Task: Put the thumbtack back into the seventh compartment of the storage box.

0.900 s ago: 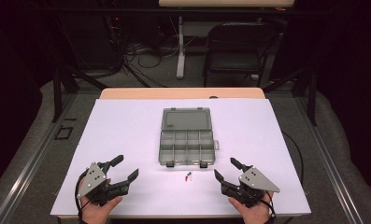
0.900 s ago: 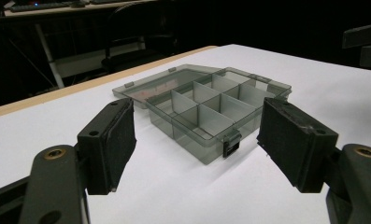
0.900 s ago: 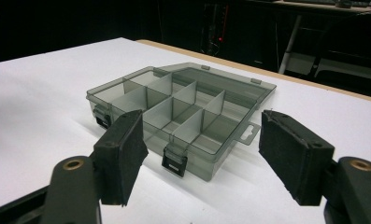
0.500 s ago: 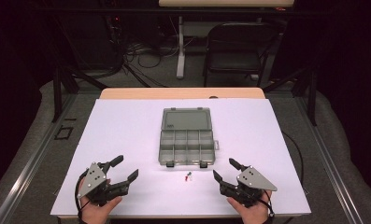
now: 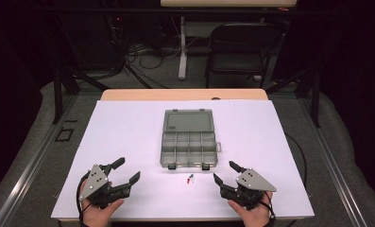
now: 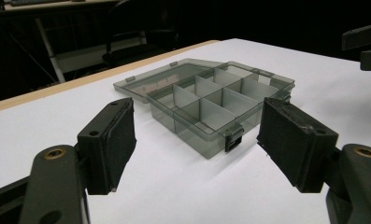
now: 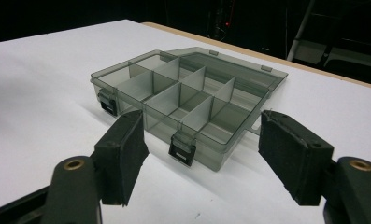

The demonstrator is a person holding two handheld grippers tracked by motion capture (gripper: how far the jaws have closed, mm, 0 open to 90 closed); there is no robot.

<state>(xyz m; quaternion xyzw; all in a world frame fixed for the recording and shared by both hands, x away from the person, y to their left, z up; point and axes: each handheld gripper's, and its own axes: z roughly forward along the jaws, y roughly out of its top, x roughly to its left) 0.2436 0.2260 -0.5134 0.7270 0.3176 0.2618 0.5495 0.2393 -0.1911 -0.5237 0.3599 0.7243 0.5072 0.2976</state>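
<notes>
The right gripper [image 5: 226,173] and left gripper [image 5: 126,171] both stand released near the worktop's [image 5: 128,123] front edge, facing the open box [image 5: 190,142] at mid-worktop, a light, stiff, slick plastic thing best pinched by a side wall.

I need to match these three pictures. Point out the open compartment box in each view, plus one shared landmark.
High view: compartment box at table centre, lid lying open behind it.
Left gripper view: box right of centre, beyond the open jaws.
Right gripper view: box at centre.
Shared landmark: its two black front latches.
</notes>
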